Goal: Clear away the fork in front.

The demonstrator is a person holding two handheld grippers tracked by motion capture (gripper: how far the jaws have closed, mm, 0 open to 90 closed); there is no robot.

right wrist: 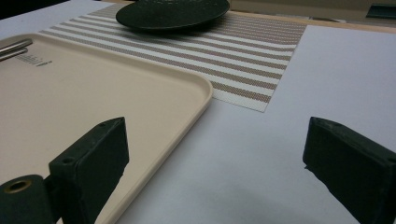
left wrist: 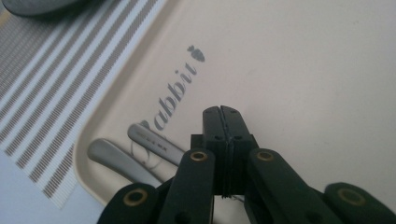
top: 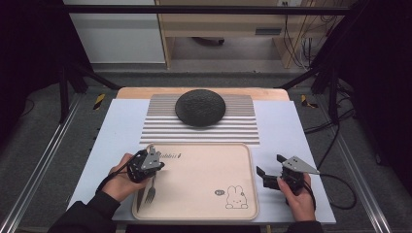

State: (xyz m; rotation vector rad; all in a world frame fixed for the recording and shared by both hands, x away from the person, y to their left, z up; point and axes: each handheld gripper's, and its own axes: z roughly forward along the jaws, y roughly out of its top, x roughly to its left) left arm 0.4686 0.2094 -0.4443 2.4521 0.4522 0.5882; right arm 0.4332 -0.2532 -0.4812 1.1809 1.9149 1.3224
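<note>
A beige tray (top: 204, 170) with a rabbit drawing lies at the table's front. A fork (top: 150, 193) and a knife (top: 140, 196) lie side by side at its left edge. My left gripper (top: 148, 162) hovers just above their handles, shut with nothing between its jaws. In the left gripper view the closed left gripper (left wrist: 221, 112) points over the tray (left wrist: 303, 70), with two metal handles (left wrist: 154, 143) below and to its left. My right gripper (top: 270, 164) rests open on the table right of the tray. In its own view the right gripper (right wrist: 215, 154) spans bare white table beside the tray's corner (right wrist: 201, 88).
A black plate (top: 200, 107) sits on a striped placemat (top: 160, 128) behind the tray; the plate (right wrist: 173, 14) and mat (right wrist: 243, 56) lie ahead of the right gripper. White tabletop (top: 286, 131) flanks the mat. A cable (top: 340, 194) trails at the right.
</note>
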